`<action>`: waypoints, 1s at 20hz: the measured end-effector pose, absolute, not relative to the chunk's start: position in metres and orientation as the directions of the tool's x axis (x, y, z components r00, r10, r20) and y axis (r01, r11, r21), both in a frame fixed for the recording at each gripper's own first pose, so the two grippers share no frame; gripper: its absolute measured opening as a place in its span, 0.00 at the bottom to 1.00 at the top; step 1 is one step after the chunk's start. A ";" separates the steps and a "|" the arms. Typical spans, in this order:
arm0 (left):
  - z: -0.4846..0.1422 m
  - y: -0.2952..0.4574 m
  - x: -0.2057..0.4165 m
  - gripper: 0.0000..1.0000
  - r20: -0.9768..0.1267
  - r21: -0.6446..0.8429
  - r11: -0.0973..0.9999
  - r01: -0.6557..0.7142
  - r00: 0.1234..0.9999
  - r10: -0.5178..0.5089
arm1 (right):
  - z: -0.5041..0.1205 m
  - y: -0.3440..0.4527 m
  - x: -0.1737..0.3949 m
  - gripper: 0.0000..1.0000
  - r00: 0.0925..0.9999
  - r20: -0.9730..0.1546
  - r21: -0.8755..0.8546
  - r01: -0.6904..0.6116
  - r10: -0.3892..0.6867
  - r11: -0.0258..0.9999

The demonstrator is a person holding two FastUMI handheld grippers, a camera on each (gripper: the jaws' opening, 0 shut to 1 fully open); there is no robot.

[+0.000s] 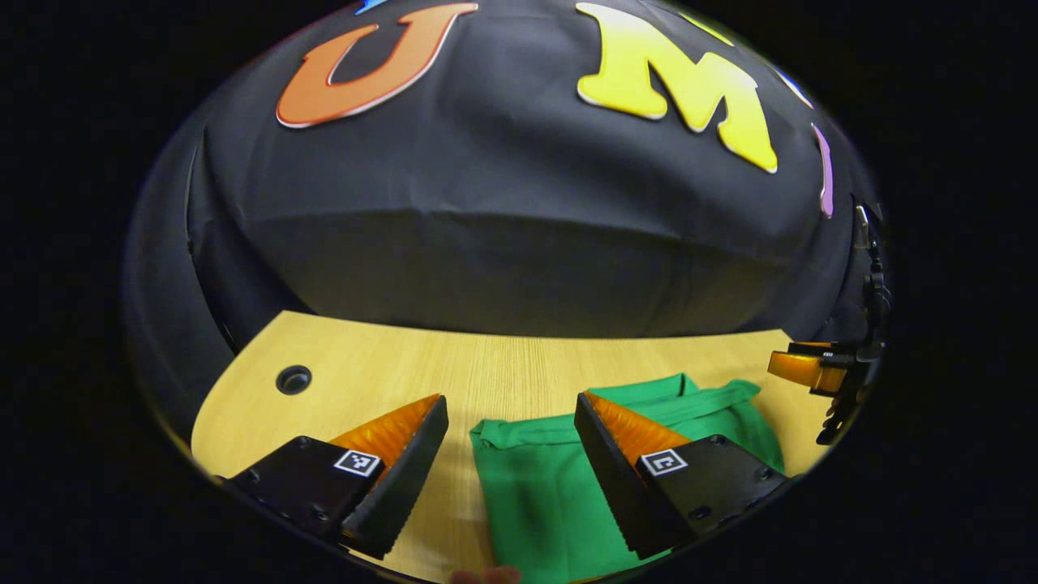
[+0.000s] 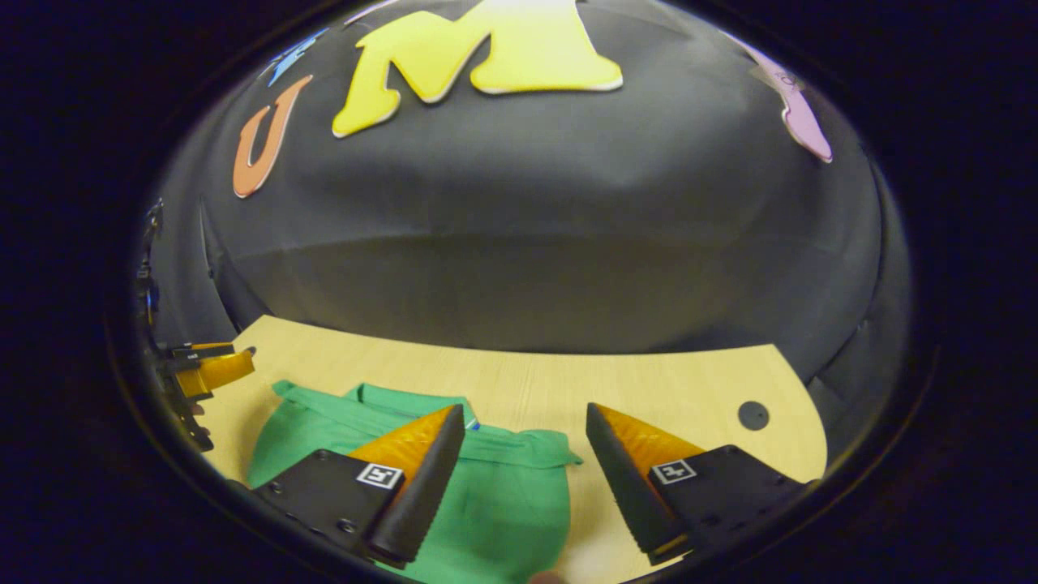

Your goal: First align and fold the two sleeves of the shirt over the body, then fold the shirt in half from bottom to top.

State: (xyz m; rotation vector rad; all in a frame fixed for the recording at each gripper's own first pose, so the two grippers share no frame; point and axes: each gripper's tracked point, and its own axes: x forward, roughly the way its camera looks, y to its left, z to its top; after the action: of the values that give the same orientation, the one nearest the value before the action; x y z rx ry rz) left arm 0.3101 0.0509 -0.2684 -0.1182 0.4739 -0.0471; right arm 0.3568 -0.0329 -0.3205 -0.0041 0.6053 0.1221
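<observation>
A green shirt lies flat on the wooden table, its collar end toward the booth wall. My left gripper hovers open over the shirt's left shoulder edge, nothing between its fingers. In the right gripper view the same shirt spreads below my right gripper, which is open above the shirt's right shoulder edge. The right gripper also shows at the far right of the left gripper view. The left gripper shows at the far left of the right gripper view.
The table has a round cable hole near its left back corner and another hole at the right. Black cloth closes the booth just behind the table's back edge. A fingertip peeks in at the bottom.
</observation>
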 end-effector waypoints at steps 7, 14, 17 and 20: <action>-0.114 0.041 0.221 0.98 -0.284 -0.136 0.991 -0.017 0.959 -0.023 | -0.166 -0.026 0.255 0.98 0.928 -0.366 0.030 -0.063 0.069 0.998; 0.003 0.020 0.088 0.98 -0.088 -0.086 0.996 -0.008 0.996 0.000 | -0.049 -0.009 0.118 0.93 0.979 -0.179 0.021 -0.095 0.097 0.995; 0.017 0.016 0.035 0.98 -0.040 -0.070 0.998 -0.011 0.999 0.008 | -0.026 -0.006 0.063 0.92 0.989 -0.113 0.004 -0.094 0.094 0.996; 0.016 0.006 -0.008 0.98 -0.034 -0.054 0.998 -0.013 0.999 0.011 | -0.016 -0.004 0.018 0.92 0.994 -0.070 -0.031 -0.083 0.081 0.996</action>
State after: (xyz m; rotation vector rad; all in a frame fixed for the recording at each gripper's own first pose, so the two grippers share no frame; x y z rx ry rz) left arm -0.0076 0.0063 0.0164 -0.0547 0.0337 0.0123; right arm 0.0179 -0.0041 -0.0162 -0.0335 0.0692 0.0825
